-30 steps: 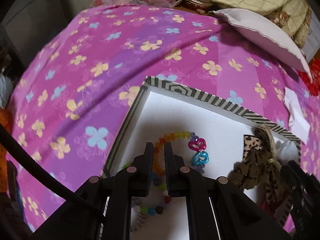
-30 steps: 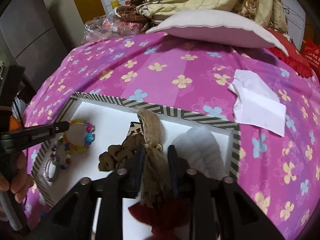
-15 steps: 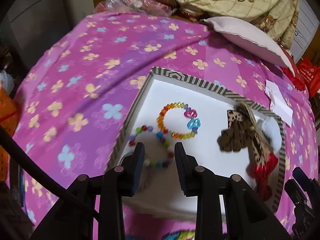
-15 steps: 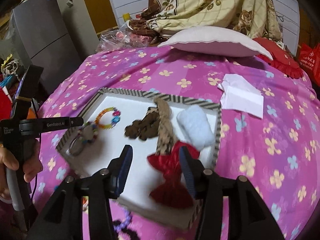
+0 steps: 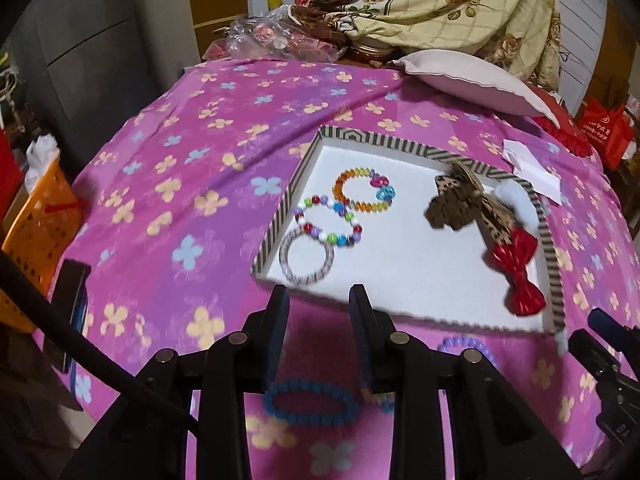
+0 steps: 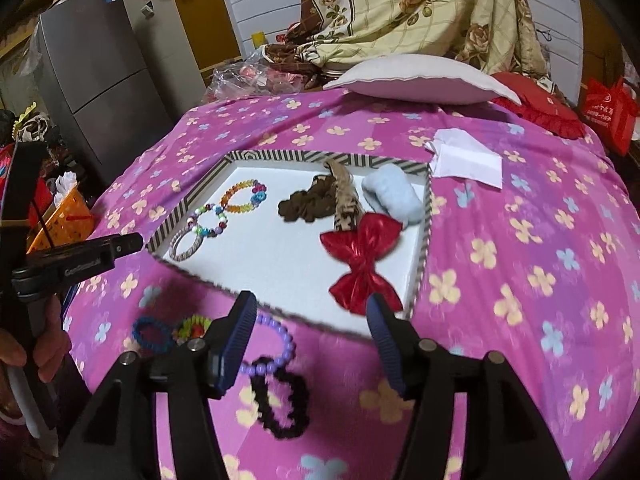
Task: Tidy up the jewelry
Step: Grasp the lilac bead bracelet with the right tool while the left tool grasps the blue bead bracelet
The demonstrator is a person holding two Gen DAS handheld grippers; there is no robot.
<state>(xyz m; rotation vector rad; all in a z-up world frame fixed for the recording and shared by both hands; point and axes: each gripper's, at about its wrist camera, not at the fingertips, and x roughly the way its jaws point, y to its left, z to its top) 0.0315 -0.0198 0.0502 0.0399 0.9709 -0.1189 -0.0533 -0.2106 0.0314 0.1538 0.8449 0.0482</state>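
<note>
Pink flowered bedcloth [image 5: 192, 184] covers the whole work surface, with a pillow [image 6: 420, 80] and a patterned blanket [image 6: 400, 8] piled at the top of both frames. On it sits a striped-rim tray [image 5: 276, 224] with a white floor.

Inside the tray, toward its left side, lie three bracelets: an orange bead bracelet [image 5: 362, 196], a multicolour bead bracelet [image 5: 328, 222] touching it, and a grey woven ring [image 5: 306, 256] nearest the lower left corner. Toward the right side lie a brown scrunchie [image 6: 304, 206], a leopard-print bow [image 6: 346, 200], a pale blue fluffy piece [image 6: 394, 194] and a red bow [image 6: 362, 260].

All of these sit above the fingertips in each frame, none between them. The left gripper [image 5: 318, 300] has its fingers set moderately apart and empty, just below the tray's near edge. The right gripper [image 6: 310, 306] is spread wide and empty, its tips at the near rim, just under the red bow.

Off the tray, at the lower part of the left view, a blue hair tie [image 5: 310, 402] lies on the cloth between the finger bases. Only the right view shows clearly the purple bead bracelet [image 6: 276, 344], a black scrunchie [image 6: 282, 404] and a green-and-red piece [image 6: 194, 326] beside the blue tie. It also shows the left gripper held level at the left edge by the person's hand [image 6: 38, 354], and a white folded paper [image 6: 466, 158] at upper right.
</note>
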